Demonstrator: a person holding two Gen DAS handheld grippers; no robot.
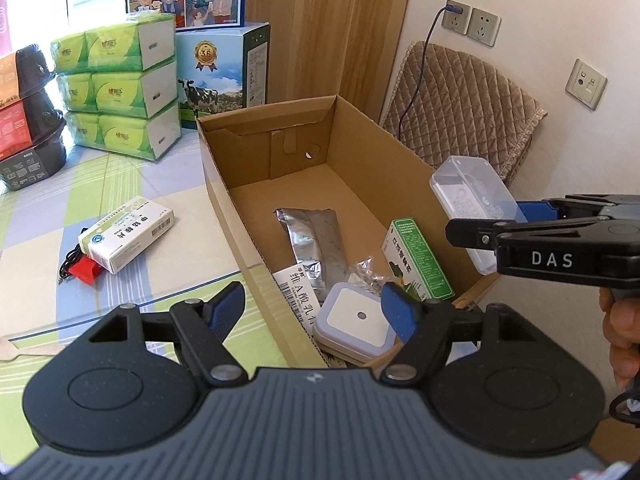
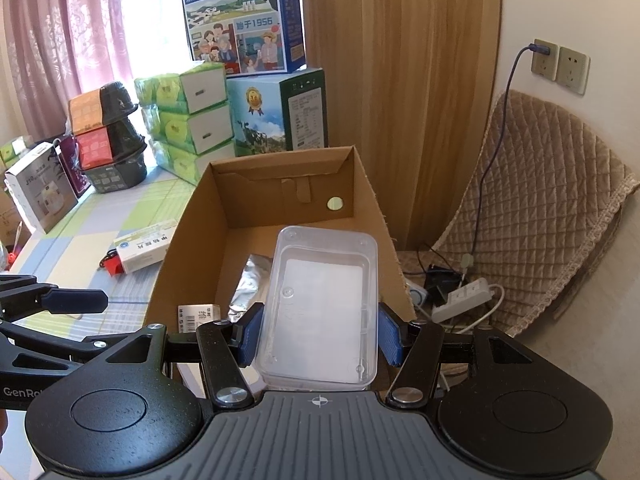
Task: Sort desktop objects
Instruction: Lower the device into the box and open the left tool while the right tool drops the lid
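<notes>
Home room, curtains (image 2: 60, 40), tissue packs (image 1: 120, 80)

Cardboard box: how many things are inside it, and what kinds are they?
Medicine boxes: 2 (green medicine box, white medicine box)
Silver foil pouch: 1
Square night light: 1
Crinkly clear wrapper: 1
Total: 5
Not counted: the clear plastic container, held above the box by the right gripper.

Cream wall (image 2: 568, 8) with 2 sockets (image 2: 560, 63); wood-grain panel (image 2: 400, 60); pink patterned curtain (image 2: 52, 32), daylight behind; quilted tan chair cover (image 2: 540, 208); white power strip (image 2: 464, 298) on floor; checked tablecloth (image 1: 36, 216).
</notes>
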